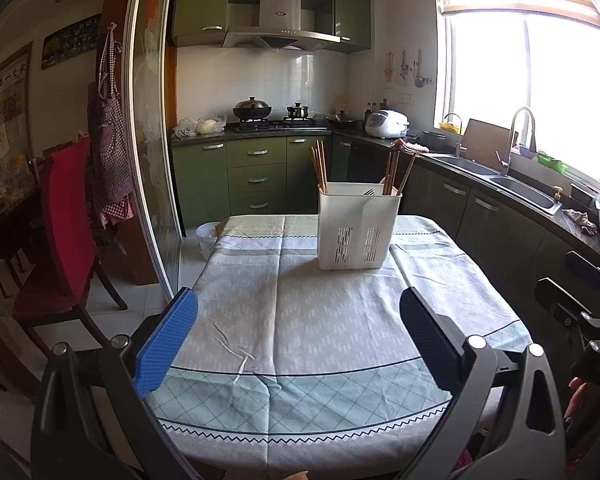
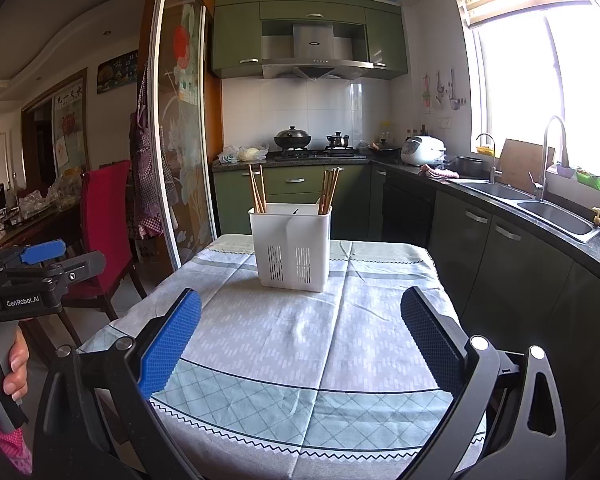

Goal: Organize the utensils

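On the table's grey-and-mint patterned tablecloth a white slotted plastic utensil caddy holds wooden chopsticks, while the "GenRobot.AI"-marked left gripper and right gripper gape empty.

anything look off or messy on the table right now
Nothing stands out. The white slotted plastic utensil holder stands upright on the patterned tablecloth, wooden chopsticks leaning in its left and right compartments. No loose utensils or spills. Both grippers, left and right, are open and empty.
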The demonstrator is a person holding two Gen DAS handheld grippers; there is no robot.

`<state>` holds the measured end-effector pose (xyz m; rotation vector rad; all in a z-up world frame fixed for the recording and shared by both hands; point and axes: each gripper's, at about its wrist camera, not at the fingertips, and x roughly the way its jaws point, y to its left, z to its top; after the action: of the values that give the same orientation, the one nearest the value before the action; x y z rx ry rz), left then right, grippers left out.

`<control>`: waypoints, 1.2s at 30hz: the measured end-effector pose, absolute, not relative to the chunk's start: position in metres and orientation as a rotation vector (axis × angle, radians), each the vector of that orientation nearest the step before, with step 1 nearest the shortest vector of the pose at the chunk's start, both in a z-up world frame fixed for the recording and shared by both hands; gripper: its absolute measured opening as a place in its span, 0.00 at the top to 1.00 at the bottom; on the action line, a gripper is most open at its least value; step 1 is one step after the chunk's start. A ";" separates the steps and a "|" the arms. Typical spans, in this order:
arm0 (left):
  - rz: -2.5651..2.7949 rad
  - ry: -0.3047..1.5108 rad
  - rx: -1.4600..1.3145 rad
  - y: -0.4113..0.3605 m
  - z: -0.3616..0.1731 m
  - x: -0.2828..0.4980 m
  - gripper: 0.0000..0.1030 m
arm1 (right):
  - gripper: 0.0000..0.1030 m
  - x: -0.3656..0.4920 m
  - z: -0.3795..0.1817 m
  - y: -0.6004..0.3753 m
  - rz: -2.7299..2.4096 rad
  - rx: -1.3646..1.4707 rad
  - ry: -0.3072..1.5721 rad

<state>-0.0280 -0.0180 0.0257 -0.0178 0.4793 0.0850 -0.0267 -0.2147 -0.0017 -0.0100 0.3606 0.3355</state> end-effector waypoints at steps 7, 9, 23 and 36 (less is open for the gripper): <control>0.092 0.494 -0.039 -0.013 0.025 -0.025 0.07 | 0.04 -0.026 -0.002 -0.214 0.336 -0.014 0.362; 0.095 0.495 -0.040 -0.011 0.024 -0.025 0.07 | 0.04 -0.025 -0.004 -0.214 0.335 -0.016 0.364; 0.097 0.497 -0.039 -0.008 0.022 -0.025 0.07 | 0.04 -0.024 -0.005 -0.214 0.335 -0.018 0.366; 0.086 0.510 -0.049 -0.007 0.021 -0.023 0.07 | 0.04 -0.019 -0.010 -0.213 0.339 -0.027 0.374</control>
<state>-0.0230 -0.0067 0.0215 -0.0489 0.5100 0.0863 -0.0189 -0.2128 -0.0104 -0.0272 0.3742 0.3395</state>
